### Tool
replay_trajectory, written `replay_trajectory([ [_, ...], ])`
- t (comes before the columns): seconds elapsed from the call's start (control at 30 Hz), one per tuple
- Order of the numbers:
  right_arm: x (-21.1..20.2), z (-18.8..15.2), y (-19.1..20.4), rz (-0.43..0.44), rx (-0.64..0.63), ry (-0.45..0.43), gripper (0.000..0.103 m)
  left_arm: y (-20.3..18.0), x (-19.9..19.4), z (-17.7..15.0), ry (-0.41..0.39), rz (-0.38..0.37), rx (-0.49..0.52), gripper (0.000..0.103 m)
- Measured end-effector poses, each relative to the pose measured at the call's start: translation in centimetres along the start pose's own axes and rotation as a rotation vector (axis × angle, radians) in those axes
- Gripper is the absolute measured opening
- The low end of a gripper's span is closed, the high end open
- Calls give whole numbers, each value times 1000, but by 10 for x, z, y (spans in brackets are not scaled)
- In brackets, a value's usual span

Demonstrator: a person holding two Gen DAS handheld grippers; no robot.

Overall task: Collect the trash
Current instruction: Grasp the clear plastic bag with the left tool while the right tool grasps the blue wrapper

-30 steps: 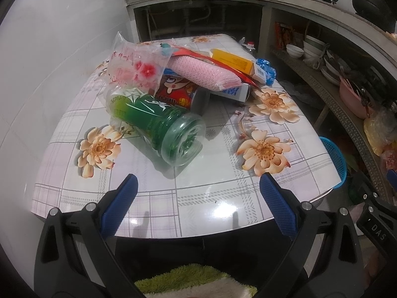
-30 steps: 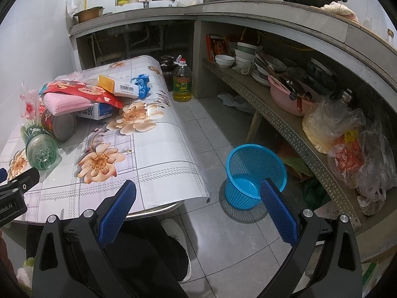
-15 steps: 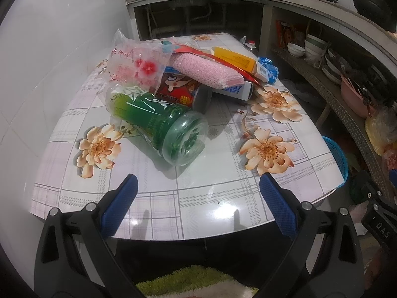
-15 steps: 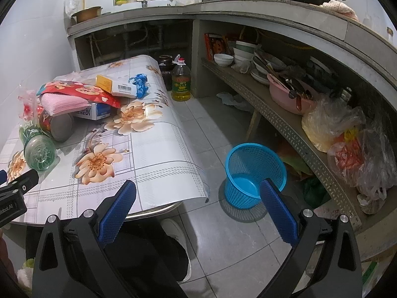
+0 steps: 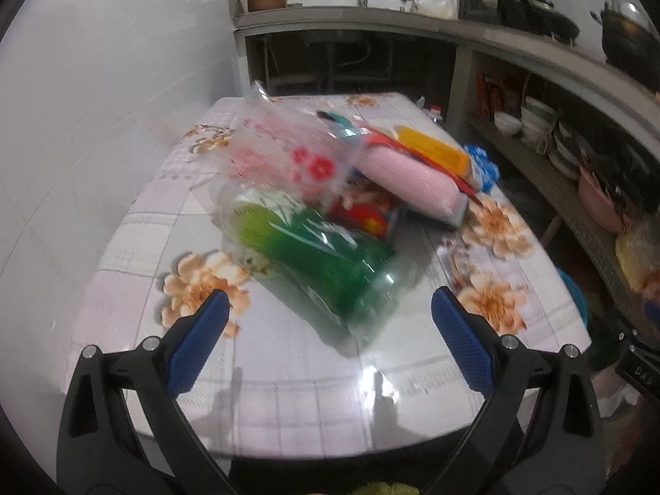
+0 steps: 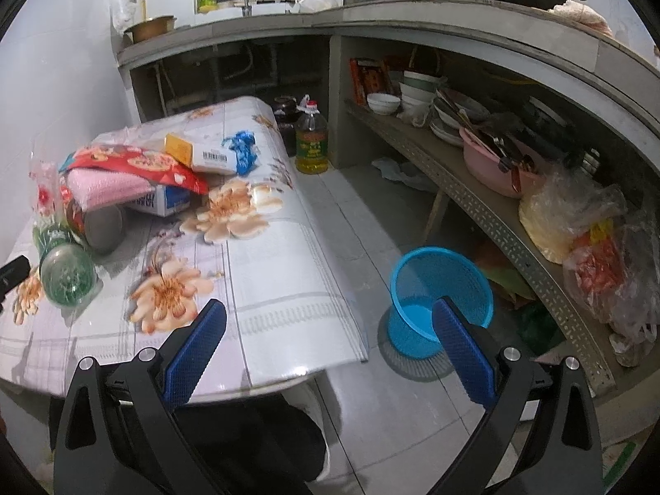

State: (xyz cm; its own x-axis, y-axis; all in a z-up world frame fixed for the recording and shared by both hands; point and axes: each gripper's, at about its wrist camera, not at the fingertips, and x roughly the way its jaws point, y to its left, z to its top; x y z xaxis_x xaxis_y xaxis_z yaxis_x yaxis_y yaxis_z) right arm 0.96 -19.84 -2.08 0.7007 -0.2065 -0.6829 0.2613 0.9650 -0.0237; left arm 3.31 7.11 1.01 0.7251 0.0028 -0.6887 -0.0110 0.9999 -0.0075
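A green plastic bottle (image 5: 317,260) lies on its side on the flowered table (image 5: 288,371), its base toward me. Behind it is a pile: a clear flowered plastic bag (image 5: 288,161), a red can (image 5: 367,214), a pink sponge cloth (image 5: 408,181), a yellow box (image 5: 433,148) and a blue wrapper (image 5: 482,169). My left gripper (image 5: 328,330) is open and empty, just in front of the bottle. My right gripper (image 6: 328,338) is open and empty over the table's right edge. The bottle (image 6: 68,274) and pile (image 6: 136,173) show at the left of the right wrist view.
A blue plastic basket (image 6: 441,293) stands on the floor right of the table. An oil bottle (image 6: 311,142) stands on the floor behind. A shelf (image 6: 474,202) with bowls, a pink basin and plastic bags runs along the right. A white wall is on the left.
My left gripper has moved forward and closer to the green bottle, which now looks larger and blurred. The right gripper has shifted only slightly.
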Motion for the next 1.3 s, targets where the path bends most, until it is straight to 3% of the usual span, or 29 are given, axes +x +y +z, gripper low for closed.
replay_trajectory([
  [0.1, 6, 6, 3, 11, 10, -28, 97, 19, 4, 14, -44, -44, -31, 95],
  [0.17, 11, 11, 4, 20, 11, -28, 97, 33, 7, 26, -77, -135, -45, 94],
  [0.3, 25, 20, 12, 37, 3, -12, 97, 60, 24, 60, -46, -190, -174, 94],
  [0.43, 39, 31, 21, 53, -9, -7, 97, 81, 55, 102, 25, -181, -328, 94],
  [0.5, 43, 37, 24, 61, -13, -15, 97, 88, 76, 115, 83, -168, -373, 94],
  [0.57, 49, 50, 25, 80, -13, -30, 97, 94, 88, 122, 92, -152, -421, 94],
  [0.67, 56, 75, 20, 125, 7, -54, 97, 94, 96, 126, 89, -138, -415, 93],
  [0.7, 61, 87, 17, 165, 21, -56, 97, 95, 96, 126, 80, -130, -402, 86],
  [0.77, 83, 115, 11, 309, 71, -4, 97, 94, 96, 125, 79, -118, -383, 72],
  [0.83, 112, 139, 8, 459, 136, 78, 97, 97, 100, 122, 95, -134, -397, 66],
  [0.93, 157, 171, 11, 578, 219, 182, 91, 103, 96, 117, 89, -143, -421, 58],
  [1.07, 212, 200, 35, 626, 225, 314, 81, 110, 90, 111, 81, -167, -423, 49],
  [1.3, 264, 208, 62, 547, 202, 443, 57, 125, 77, 99, 67, -230, -449, 37],
])
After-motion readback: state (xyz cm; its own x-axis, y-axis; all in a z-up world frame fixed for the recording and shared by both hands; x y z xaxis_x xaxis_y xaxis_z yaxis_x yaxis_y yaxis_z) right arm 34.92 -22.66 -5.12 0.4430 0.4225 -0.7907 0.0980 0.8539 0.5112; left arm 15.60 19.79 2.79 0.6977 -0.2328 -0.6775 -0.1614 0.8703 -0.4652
